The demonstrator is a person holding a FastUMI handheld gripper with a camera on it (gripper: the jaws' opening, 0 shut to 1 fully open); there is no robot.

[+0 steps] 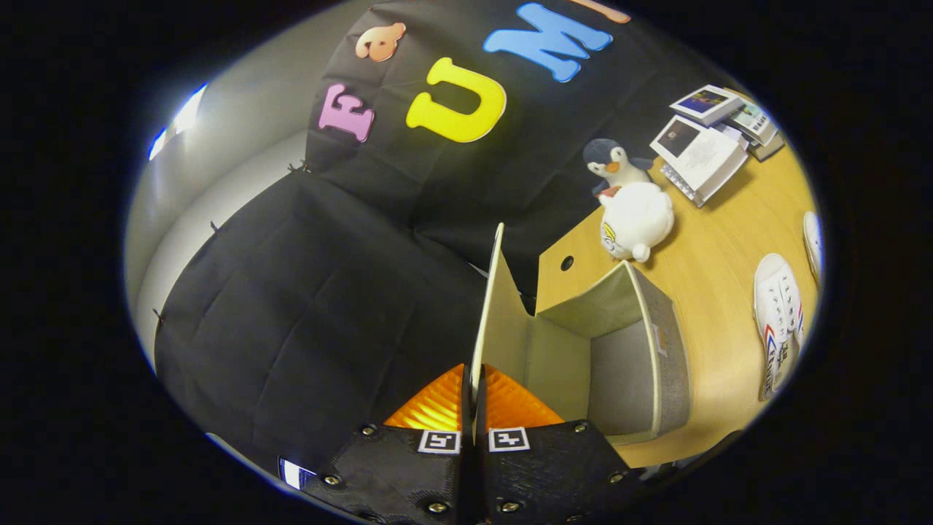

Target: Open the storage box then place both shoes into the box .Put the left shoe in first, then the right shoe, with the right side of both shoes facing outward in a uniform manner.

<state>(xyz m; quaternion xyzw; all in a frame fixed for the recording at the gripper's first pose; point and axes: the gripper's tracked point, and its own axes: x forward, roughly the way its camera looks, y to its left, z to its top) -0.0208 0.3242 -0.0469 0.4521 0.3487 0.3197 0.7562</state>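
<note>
My gripper (pixel 474 379) is shut on the lid (pixel 494 313) of the beige storage box (pixel 649 350); both fingers pinch the thin lid's edge. The lid stands swung up and away from the box, so the box's grey inside (pixel 619 372) is open to view with nothing in it. The box sits on a wooden table (pixel 721 306). Beyond the box, a white shoe (pixel 778 321) with red and blue stripes lies on the table. A second white shoe (pixel 813 244) lies past it, only partly in sight.
A white plush toy (pixel 635 219) and a penguin plush (pixel 614 166) sit near the table's far corner, close to the box. Several books and booklets (pixel 703 149) are stacked further along. Black cloth walls close in the booth behind the box.
</note>
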